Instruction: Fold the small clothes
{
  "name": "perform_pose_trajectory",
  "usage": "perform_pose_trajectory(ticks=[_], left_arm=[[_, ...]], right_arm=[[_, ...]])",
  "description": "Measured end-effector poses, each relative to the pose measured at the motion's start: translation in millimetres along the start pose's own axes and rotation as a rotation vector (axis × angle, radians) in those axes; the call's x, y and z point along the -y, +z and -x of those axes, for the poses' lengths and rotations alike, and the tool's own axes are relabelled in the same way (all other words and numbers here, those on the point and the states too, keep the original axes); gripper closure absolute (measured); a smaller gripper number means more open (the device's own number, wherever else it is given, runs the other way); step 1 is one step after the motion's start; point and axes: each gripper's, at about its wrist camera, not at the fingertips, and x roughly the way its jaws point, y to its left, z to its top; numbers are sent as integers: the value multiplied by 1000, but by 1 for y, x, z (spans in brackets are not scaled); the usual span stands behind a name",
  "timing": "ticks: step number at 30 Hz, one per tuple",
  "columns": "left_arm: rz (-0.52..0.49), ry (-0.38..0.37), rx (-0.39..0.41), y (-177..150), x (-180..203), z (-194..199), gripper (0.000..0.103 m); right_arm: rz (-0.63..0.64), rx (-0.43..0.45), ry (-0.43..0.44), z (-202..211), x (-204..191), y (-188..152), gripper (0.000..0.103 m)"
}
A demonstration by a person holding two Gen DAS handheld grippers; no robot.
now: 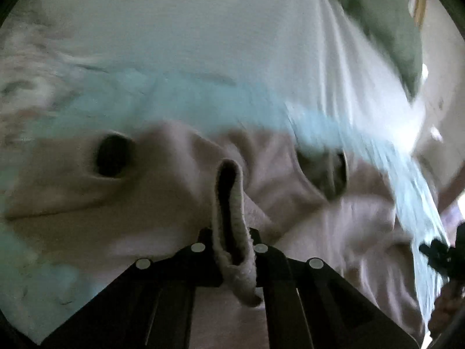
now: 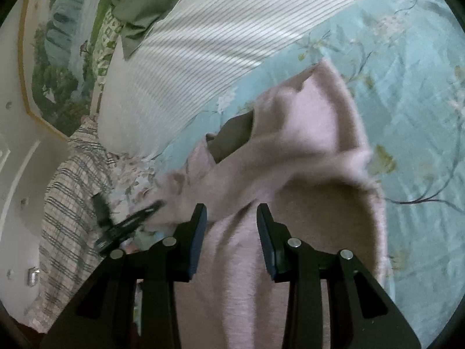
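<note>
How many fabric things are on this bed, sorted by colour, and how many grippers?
Pink garment: 1
Teal floral bedsheet: 1
White striped pillow: 1
Olive-green cloth: 1
Plaid cloth: 1
Grippers: 2, the left gripper and the right gripper
Total: 7

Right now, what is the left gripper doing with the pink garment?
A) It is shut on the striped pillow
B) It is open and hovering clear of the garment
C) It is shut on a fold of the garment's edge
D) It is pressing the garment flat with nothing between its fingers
C: in the left wrist view, the left gripper has a thick fold of the pink garment pinched between its fingers.
</note>
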Motion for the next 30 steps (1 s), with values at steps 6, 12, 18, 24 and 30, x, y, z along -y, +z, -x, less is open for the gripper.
perform_pose_trajectory(ticks=[6,12,18,24,30], left_arm=[[20,59,-61,-29,-20,-11,100],[115,8,20,-30,-21,-1,100],[121,-35,55,-28,-9,6,100],[97,-60,52,-36,6,-3,100],[97,-47,4,-49,2,-13,96]], right_arm=[[41,33,-177,-1,17,19,66],[104,1,-381,-32,43,59,52],[128,-128,-382,-70,64,73,96],[100,-62,-407,-34,81,87,96],[130,-33,-540,-30,67,81,89]])
